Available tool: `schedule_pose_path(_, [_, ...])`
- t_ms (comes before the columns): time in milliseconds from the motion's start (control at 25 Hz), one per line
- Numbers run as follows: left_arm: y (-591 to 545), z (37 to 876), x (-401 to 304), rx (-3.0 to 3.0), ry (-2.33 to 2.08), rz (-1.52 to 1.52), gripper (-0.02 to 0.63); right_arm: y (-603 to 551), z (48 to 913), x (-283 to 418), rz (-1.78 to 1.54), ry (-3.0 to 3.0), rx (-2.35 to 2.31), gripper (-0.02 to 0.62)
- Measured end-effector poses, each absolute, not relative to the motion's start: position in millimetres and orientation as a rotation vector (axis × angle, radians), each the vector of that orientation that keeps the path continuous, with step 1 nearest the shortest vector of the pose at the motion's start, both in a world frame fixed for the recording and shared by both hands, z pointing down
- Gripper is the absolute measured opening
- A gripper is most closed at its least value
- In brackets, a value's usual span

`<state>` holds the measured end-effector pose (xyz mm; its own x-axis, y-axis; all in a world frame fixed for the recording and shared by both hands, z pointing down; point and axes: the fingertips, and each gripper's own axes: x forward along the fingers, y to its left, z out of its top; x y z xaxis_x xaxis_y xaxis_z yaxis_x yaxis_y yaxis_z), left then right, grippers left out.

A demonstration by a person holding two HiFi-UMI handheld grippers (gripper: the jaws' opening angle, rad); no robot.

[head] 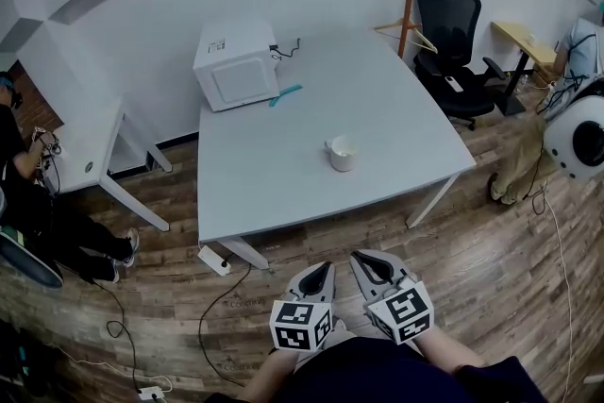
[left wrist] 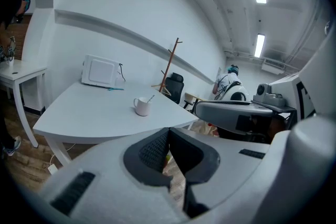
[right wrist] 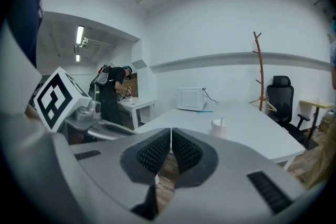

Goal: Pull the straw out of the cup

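Head view: the white cup (head: 342,153) sits on the table (head: 255,193), well ahead of my closed, empty left gripper (head: 325,270) and right gripper (head: 360,260). Its straw (right wrist: 221,121) stands nearly upright, and I judge the right nearer.

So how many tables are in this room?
3: the big white table centre, a small white table left, a tan desk far right. Others may be hidden.

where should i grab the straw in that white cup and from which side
Grip the straw on the short free end that sticks up past the rim of the cup, coming down from above. It is thin and leans a little to one side. The rest of it sits inside the cup, so a pinch across that top end, likely with the jaws level, is the only open hold.
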<state>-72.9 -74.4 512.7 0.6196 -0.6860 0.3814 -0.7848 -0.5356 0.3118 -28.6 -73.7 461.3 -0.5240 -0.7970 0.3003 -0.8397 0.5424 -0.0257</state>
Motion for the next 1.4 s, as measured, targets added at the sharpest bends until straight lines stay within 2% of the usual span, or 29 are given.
schedule_pose_path(680, [-112, 515, -81, 2.383, -1.158, 0.31, 0.017, -113, 465, -21, 0.266, -2.482, 1.446, 0.031])
schedule_pose_path(1400, [-206, 519, -64, 2.368, -1.205, 0.316, 0.017, -215, 478, 8, 0.282, -2.461, 1.43, 0.031])
